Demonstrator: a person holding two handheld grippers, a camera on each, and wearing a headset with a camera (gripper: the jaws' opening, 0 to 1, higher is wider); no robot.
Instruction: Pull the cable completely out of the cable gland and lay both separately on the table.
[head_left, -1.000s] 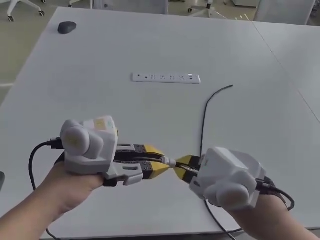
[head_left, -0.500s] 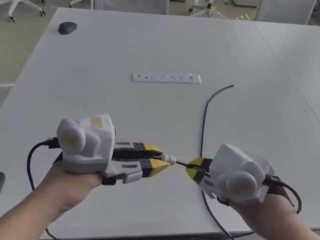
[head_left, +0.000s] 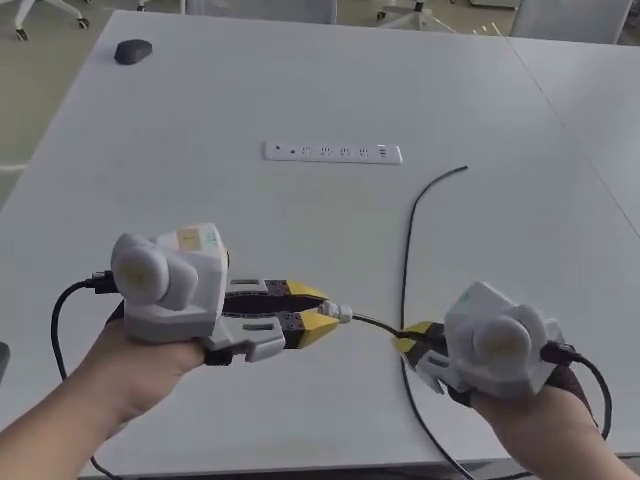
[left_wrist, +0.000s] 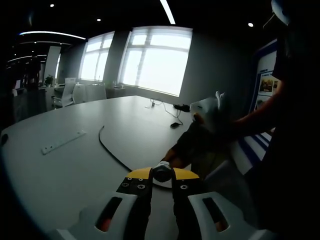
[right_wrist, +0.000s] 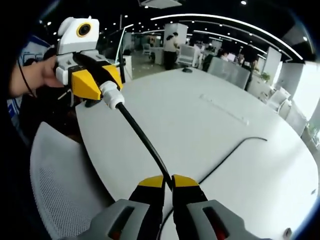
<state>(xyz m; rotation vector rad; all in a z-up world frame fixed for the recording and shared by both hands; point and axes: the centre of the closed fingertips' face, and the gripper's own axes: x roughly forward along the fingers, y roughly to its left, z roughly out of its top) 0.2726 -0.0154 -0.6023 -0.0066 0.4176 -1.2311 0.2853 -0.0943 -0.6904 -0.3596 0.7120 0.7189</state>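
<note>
Nearest the viewer, two hands each held a gripper low over the front edge of a white table (head_left: 300, 90). The left gripper (head_left: 326, 318), its yellow-tipped jaws pointing right, was closed narrowly on a small pale cable gland (head_left: 341, 315), which was held in the air just above the tabletop. A short stretch of black cable (head_left: 407, 240) ran taut from the gland's mouth to the right gripper (head_left: 405, 341), whose jaws were pinched together on the cable, near the gland but clearly apart from it. In the right gripper view the cable ran straight from between the jaws up to the gland, with one end inside the fitting. Beyond the right gripper, the rest of the cable lay on the table, running away toward the far side and ending in a loose tip bent to the right. Farther back, a white power strip (head_left: 333, 154) lay flat across the middle of the table, well apart from the cable. Near the far left corner sat a dark computer mouse (head_left: 133, 52), and office chair bases (head_left: 408, 14) showed on the floor beyond the table.
</note>
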